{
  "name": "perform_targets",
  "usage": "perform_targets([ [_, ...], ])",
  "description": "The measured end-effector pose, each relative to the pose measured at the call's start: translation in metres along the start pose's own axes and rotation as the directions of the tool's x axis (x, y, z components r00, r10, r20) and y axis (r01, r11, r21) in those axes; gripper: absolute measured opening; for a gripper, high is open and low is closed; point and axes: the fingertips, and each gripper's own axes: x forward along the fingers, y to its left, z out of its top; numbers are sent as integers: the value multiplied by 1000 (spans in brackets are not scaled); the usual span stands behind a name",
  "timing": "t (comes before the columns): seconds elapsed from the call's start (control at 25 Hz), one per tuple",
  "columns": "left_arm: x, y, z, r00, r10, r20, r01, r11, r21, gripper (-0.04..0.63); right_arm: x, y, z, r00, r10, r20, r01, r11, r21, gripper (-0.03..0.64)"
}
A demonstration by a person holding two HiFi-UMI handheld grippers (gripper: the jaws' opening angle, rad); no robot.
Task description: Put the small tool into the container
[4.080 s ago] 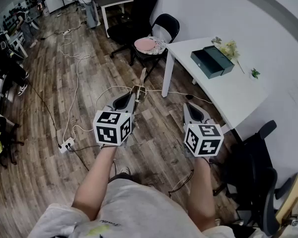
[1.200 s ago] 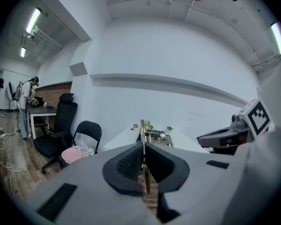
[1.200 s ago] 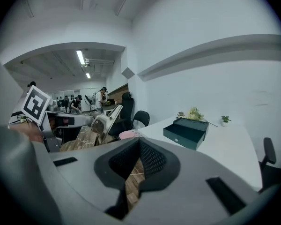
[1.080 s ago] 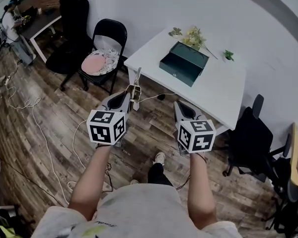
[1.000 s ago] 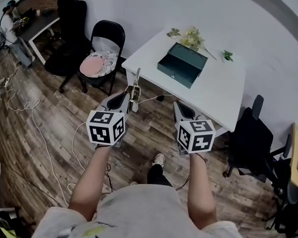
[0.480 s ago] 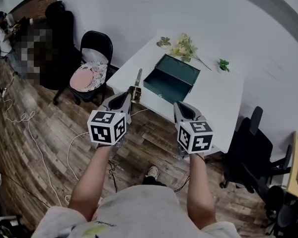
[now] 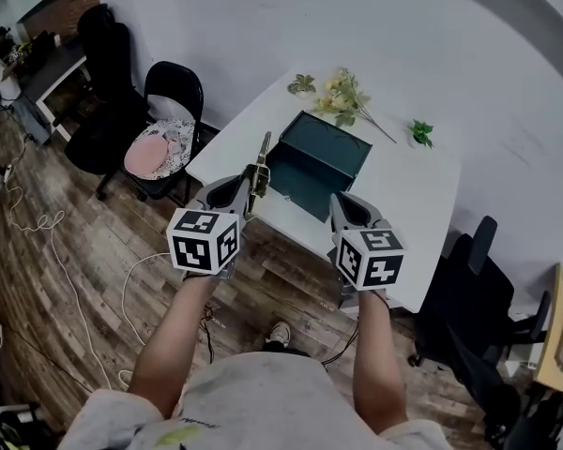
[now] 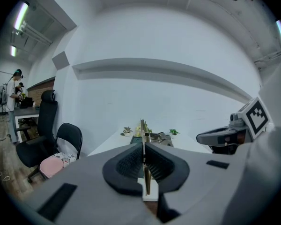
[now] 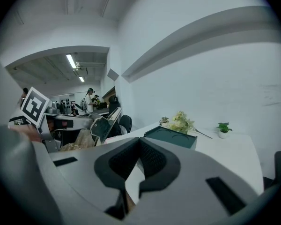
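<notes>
The container, a dark green open box (image 7: 317, 162) (image 9: 171, 136), lies on a white table (image 7: 408, 190). My left gripper (image 7: 244, 187) (image 8: 144, 161) is shut on the small tool (image 7: 260, 162) (image 8: 143, 134), a thin brass-coloured metal piece that sticks up past the pads. It hovers at the table's near left edge, just short of the box. My right gripper (image 7: 343, 206) (image 9: 139, 149) is shut with nothing in it and hangs over the table's front edge, right of the box. From the right gripper view the tool (image 9: 113, 117) shows off to the left.
Flowers (image 7: 349, 97) and two small potted plants (image 7: 418, 131) (image 7: 301, 84) lie behind the box. A black chair with a pink cushion (image 7: 161, 146) stands left of the table, and dark office chairs (image 7: 474, 284) to its right. Cables (image 7: 38, 223) trail on the wooden floor.
The table and box have come closer and now lie right in front of both grippers. Both grippers keep their pose, and the left still holds the tool.
</notes>
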Motion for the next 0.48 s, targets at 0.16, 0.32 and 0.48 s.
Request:
perform_targets([
  [0.16,11,-4,1,1000,5,-9,-5,1000,6,8,6,-9,-2,1000,10,-5,-9,1000,8,3],
  [0.32,22,-8,2,1000,10,-14,-10,1000,11,8,11,-21,-1,1000,16,-5,-16,1000,16,3],
  [0.48,31,-10,4,1000,12,-22,-11,1000,15,8,15,-30,0,1000,20,-5,-19,1000,22,3],
])
